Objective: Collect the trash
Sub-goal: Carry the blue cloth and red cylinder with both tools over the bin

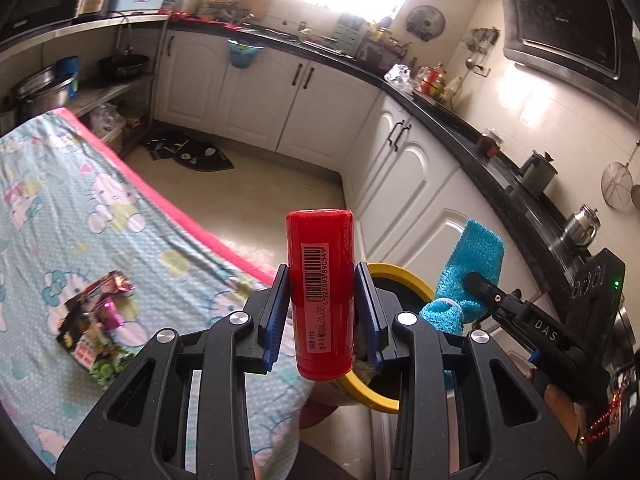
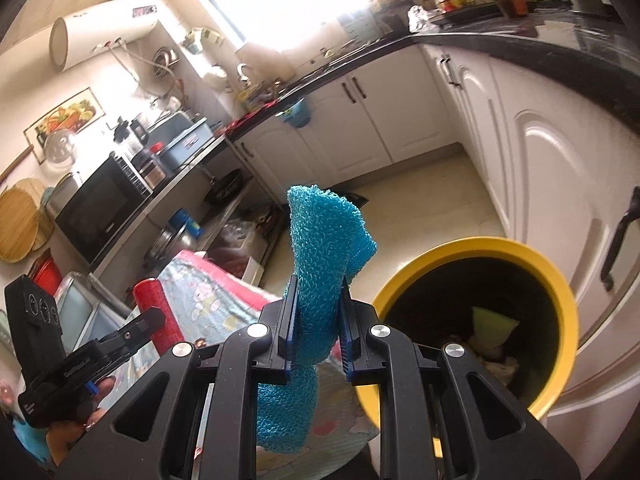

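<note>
I have two pieces of trash in hand. The red tube [image 1: 320, 292] stands upright in my left tongs [image 1: 322, 312], the blue pads closed on its sides around the middle, barcode facing me. The blue cloth [image 2: 320, 280] is pinched in my right tongs [image 2: 316, 320], jaws nearly shut on a fold, with one loose end flopping above the pads and the other hanging below.

Both hang near the bin [image 2: 560, 304], a yellow-rimmed one with a dark inside and some rubbish already at the bottom. It sits on the floor by the white cabinets [image 2: 552, 168], just off the edge of the table [image 1: 60, 208] with its cartoon cloth.

To drop well, I'd bring each tongs fully over the dark mouth, not the rim, before opening. The cloth is limp and may cling to a pad, so I'd open wide and give it room to fall. I'd tip the tube nose-down so it slides in rather than bouncing off the yellow edge.

Some wrappers [image 1: 98, 328] lie on the table, not yet collected.
</note>
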{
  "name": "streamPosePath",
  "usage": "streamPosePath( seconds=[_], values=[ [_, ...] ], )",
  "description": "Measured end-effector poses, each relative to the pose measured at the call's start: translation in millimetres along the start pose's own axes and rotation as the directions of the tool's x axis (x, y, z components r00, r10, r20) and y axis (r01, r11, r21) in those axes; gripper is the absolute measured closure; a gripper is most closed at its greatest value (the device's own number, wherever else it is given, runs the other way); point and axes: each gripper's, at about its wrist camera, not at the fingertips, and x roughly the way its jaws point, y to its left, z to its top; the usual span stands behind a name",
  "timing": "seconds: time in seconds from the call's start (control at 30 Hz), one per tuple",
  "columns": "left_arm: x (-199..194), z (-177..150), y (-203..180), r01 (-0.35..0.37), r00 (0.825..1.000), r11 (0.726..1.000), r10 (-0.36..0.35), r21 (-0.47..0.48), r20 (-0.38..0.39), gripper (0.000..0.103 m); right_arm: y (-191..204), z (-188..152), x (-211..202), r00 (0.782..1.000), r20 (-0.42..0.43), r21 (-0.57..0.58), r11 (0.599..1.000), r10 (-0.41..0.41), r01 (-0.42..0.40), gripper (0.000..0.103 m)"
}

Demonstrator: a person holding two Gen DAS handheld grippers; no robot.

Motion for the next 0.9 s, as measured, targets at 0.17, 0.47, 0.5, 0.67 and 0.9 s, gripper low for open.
streamPosePath(
  seconds=[0.17,0.47,0.5,0.67,0.9],
  values=[
    [8.4,1.2,-15.1,0.02,1.0,1.0,-0.02,0.024,-0.007,0.077,-13.6,3.7,-8.4,0.999,0.031,0.016,0.999,-0.042,0.042,0.086],
    [30.4,1.0,-44.2,0.062,0.997,0.996,-0.059,0.065,-0.039,0.077,-37.2,10.3,-24.9,0.989,0.083,0.044,0.992,-0.124,0.12,0.086],
    [33.6,0.3,-47.5,0.066,0.997,0.995,-0.063,0.068,-0.044,0.077,-40.4,11.0,-26.7,0.987,0.09,0.045,0.99,-0.137,0.133,0.086],
    [49.5,-4.5,-64.2,0.091,0.994,0.992,-0.085,0.089,-0.072,0.077,-53.7,13.6,-33.2,0.974,0.114,0.038,0.98,-0.197,0.194,0.086],
    [72.8,-11.9,-84.3,0.121,0.988,0.986,-0.108,0.118,-0.112,0.077,-64.5,10.5,-35.0,0.94,0.147,0.0,0.95,-0.308,0.312,0.086]
  ],
)
